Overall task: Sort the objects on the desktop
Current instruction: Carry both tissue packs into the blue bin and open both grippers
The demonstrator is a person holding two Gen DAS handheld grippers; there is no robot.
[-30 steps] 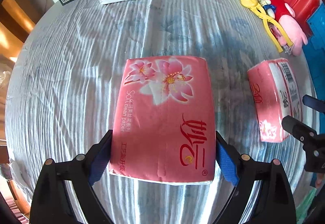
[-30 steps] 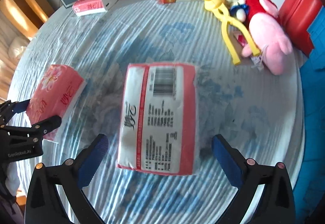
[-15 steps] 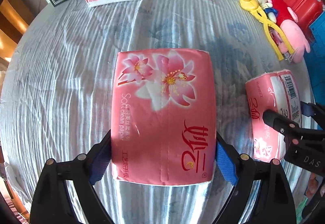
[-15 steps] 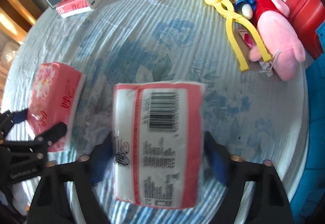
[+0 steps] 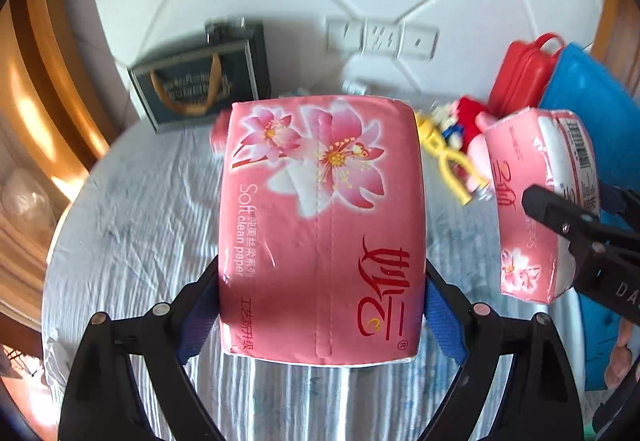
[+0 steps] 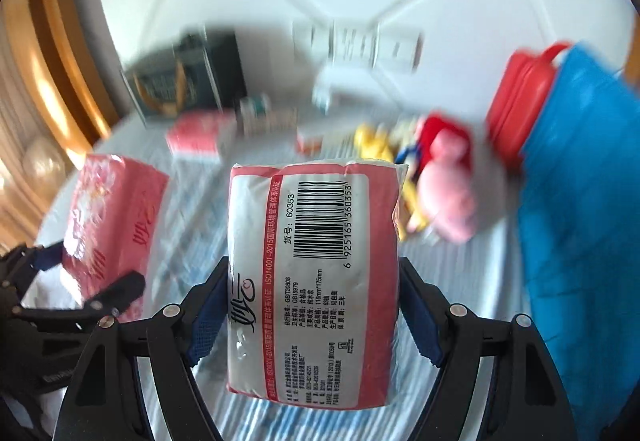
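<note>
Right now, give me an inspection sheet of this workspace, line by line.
Surface: round table under a wrinkled pale floral cloth.
Job's things: flower-side tissue pack and barcode-side tissue pack, each clamped; third tissue pack lying at the back, blurred.
Clutter: dark gift bag, pink plush toy, yellow plastic toy, red case, small boxes at the back, too blurred to read.
Grippers: left gripper shut on the flower-side pack; right gripper shut on the barcode-side pack.
Cables: nothing seen.
Surroundings: white tiled wall with wall sockets, blue surface at right, wooden trim at left.
</note>
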